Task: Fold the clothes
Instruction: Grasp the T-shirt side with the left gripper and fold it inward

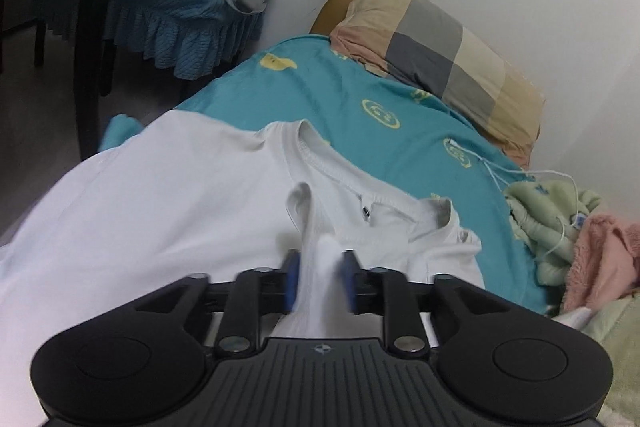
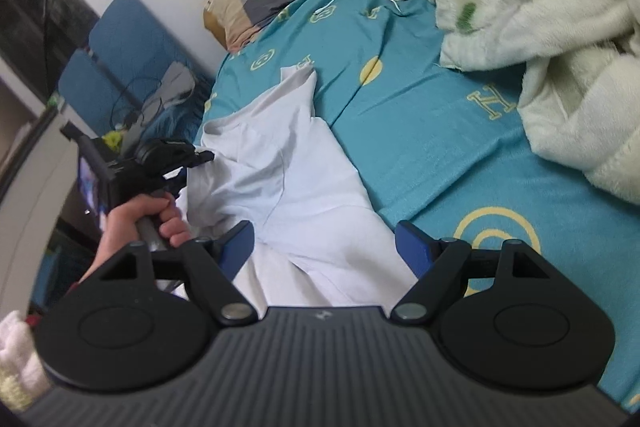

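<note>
The bed (image 1: 400,107), under a teal sheet with yellow motifs, carries everything. A pale green blanket (image 2: 540,27) is heaped at its far side, with a checked pillow (image 1: 440,59) against the wall. The white T-shirt (image 1: 160,207) lies spread over the near part of the sheet (collar toward the pillow). The left gripper (image 1: 320,281) has its jaws clenched on a raised fold of the shirt. The right gripper (image 2: 324,243) hangs above the shirt, jaws spread wide, grasping nothing.
</note>
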`<state>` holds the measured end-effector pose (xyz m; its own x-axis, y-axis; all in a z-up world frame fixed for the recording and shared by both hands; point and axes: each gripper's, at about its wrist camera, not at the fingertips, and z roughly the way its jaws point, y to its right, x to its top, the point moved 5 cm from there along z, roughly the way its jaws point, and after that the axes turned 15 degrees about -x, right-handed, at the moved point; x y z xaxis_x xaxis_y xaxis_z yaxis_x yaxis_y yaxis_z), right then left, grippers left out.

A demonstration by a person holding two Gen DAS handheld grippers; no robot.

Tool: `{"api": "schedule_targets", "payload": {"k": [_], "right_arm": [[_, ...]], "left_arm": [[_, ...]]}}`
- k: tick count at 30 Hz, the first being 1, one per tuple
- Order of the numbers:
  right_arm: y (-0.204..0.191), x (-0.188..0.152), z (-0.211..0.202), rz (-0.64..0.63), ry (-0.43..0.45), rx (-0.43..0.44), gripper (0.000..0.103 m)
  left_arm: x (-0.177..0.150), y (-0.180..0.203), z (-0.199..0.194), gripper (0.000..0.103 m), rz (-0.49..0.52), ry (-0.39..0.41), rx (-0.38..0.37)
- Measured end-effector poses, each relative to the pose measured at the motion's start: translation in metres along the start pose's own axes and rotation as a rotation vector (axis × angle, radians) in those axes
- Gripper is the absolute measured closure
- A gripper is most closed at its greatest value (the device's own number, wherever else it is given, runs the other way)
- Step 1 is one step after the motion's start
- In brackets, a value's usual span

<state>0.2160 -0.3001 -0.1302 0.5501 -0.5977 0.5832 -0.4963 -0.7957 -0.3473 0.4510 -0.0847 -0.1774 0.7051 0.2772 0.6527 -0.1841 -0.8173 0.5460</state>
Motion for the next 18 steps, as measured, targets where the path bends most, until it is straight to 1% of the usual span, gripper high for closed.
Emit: {"api": "schedule_targets", "payload": {"k": [2, 4, 5, 7, 9, 12, 15, 17, 18], "right_arm": [[-0.003, 0.000, -0.003, -0.031, 0.006, 0.002, 0.024], [-0.004, 0.001, -0.012, -0.063, 0.017, 0.014, 0.024], [-0.005, 0.002, -0.017, -0.079, 0.024, 0.019, 0.024], [-0.006, 0.003, -0.027, -0.111, 0.037, 0.031, 0.024], [-0.004, 0.006, -0.042, -0.127, 0.057, 0.047, 0.024], [0.012, 0.011, -0.070, -0.125, 0.090, 0.088, 0.024], [0.035, 0.013, -0.095, -0.122, 0.103, 0.124, 0.024], [0.045, 0.012, -0.105, -0.144, 0.104, 0.119, 0.024], [0.050, 0.011, -0.107, -0.144, 0.108, 0.104, 0.024]], "left_arm": [[-0.005, 0.008, -0.027, 0.057, 0.033, -0.002, 0.003], [-0.012, 0.019, -0.057, 0.047, 0.062, -0.003, 0.013], [-0.018, 0.026, -0.074, 0.044, 0.072, -0.002, 0.011], [-0.037, 0.041, -0.107, 0.043, 0.076, -0.009, -0.019], [-0.064, 0.056, -0.138, 0.043, 0.081, -0.031, -0.045], [-0.109, 0.079, -0.181, 0.044, 0.093, -0.053, -0.079], [-0.155, 0.104, -0.213, 0.046, 0.121, -0.087, -0.103], [-0.183, 0.121, -0.231, 0.046, 0.164, -0.100, -0.119], [-0.195, 0.127, -0.237, 0.046, 0.171, -0.102, -0.129]]}}
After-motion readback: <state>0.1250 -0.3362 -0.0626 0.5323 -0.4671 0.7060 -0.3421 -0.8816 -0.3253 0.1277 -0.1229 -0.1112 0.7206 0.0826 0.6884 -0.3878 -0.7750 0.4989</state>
